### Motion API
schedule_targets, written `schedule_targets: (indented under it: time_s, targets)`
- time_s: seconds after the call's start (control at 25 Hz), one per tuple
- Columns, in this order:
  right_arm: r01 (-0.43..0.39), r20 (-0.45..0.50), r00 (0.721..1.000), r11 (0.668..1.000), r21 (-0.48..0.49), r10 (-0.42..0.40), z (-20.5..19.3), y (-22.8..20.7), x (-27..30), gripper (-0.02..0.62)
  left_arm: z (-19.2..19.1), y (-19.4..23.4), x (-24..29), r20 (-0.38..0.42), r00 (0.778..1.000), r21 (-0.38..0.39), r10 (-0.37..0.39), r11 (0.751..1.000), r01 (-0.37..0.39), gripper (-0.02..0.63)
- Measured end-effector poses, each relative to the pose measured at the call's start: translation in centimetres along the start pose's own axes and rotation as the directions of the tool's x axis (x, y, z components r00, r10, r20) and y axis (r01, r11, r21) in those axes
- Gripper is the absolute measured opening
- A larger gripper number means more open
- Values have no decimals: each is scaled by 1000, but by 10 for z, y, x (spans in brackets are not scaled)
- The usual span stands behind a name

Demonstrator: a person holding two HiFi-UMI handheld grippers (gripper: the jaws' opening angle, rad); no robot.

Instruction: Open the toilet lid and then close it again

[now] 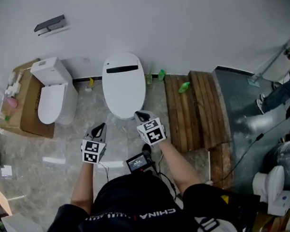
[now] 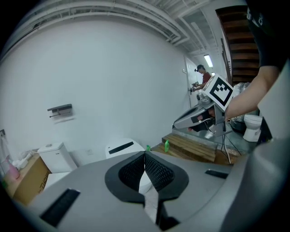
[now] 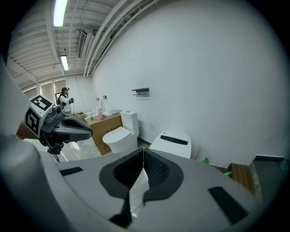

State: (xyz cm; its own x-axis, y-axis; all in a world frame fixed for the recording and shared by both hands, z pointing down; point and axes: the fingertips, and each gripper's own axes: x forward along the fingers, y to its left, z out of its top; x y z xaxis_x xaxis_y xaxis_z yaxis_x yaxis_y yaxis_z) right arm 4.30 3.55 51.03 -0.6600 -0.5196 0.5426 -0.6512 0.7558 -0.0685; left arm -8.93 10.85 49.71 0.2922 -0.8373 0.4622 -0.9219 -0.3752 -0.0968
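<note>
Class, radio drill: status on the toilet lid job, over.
Left gripper, right gripper shut, empty. Toilet lid down, untouched. Green bottle off to its side, not blocking.

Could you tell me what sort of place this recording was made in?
Most likely a workshop or test mock-up rather than a real bathroom: a flat-lidded toilet and a tank toilet stand side by side, with a cardboard box and a wooden platform beside them.

Second toilet point(image 1: 52, 99) standing beside a cardboard box point(image 1: 28, 117), green bottle point(image 1: 184, 87) lying on wooden planks point(image 1: 202, 111), grey holder point(image 1: 50, 24) hanging on the wall point(image 1: 180, 31)
</note>
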Motion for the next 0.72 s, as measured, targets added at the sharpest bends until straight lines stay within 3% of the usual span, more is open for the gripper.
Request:
schedule_targets:
  time_s: [0.24,0.36,0.72]
  targets:
    - [46,26,999,999,14,-46,-25,66,-35,14,-35,-11,-69,12,999,27,-39,999,39,9]
    - [59,-4,998,998,18,-59,-36,95,-54,14,-48,-22,-93,13,997,22,-73,997,73,9]
    - [45,-59,997,999,-15,-46,-71,122,-107,14,-65,-86,-116,13,988,-2,-155,988,155,9]
